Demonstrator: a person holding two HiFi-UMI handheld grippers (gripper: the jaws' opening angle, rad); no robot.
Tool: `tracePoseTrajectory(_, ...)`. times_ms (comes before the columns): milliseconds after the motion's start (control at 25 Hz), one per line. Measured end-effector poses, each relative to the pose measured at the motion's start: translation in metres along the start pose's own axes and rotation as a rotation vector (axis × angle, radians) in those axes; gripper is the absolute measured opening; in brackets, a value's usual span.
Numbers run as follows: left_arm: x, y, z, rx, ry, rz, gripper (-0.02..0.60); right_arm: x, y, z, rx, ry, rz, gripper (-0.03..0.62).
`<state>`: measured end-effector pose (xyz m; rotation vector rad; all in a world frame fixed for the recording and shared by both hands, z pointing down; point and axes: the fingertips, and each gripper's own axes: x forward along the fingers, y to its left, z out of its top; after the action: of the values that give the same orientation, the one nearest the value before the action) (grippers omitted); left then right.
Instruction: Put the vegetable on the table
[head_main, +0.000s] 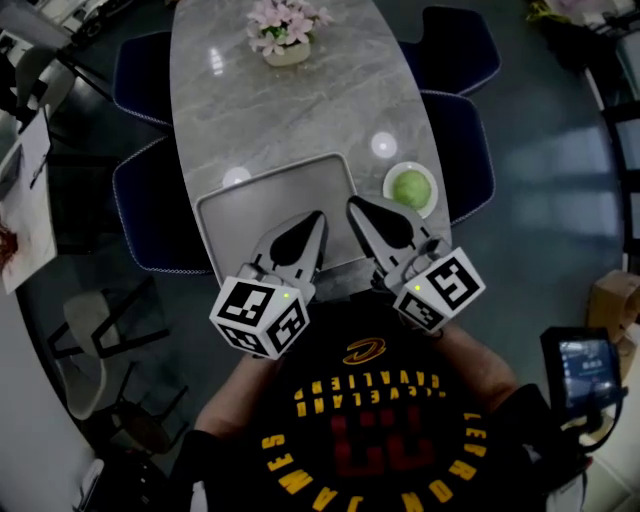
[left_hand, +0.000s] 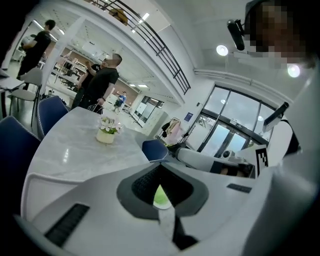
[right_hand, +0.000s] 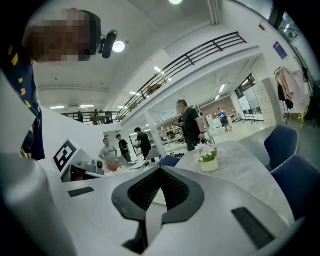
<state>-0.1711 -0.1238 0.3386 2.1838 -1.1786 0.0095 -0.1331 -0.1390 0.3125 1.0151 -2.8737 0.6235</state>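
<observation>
Plainly, nothing is done yet. Over the surface's (head_main: 300, 110) near edge the left tongs (head_main: 316, 218) and right tongs (head_main: 355, 206) hover side by side, tips pointing away over the tray (head_main: 240, 205), each clenched on nothing. Further on, the vegetable (head_main: 410, 187) sits on a plate (head_main: 430, 206) at the right edge, ungrasped; it is left to lift off and set down.

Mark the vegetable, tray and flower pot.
vegetable (head_main: 410, 187), head view, middle of its top.
tray (head_main: 265, 205), head view, bare floor.
flower pot (head_main: 288, 56), head view, pot wall under the blooms.
</observation>
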Motion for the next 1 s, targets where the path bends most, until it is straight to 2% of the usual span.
tracePoseTrajectory(320,-0.015,0.023,-0.005,0.002,0.028,-0.027,0.000,0.014,0.016,-0.016,-0.005,-0.021,-0.044,0.005)
tracePoseTrajectory(680,-0.022,0.021,-0.002,0.078,0.051,-0.073,0.000,0.023,0.029,-0.027,-0.006,-0.025,-0.072,0.003)
tracePoseTrajectory(1000,-0.024,0.018,-0.006,0.085,0.063,-0.112,0.000,0.022,0.038,-0.029,-0.026,-0.023,-0.089,0.004)
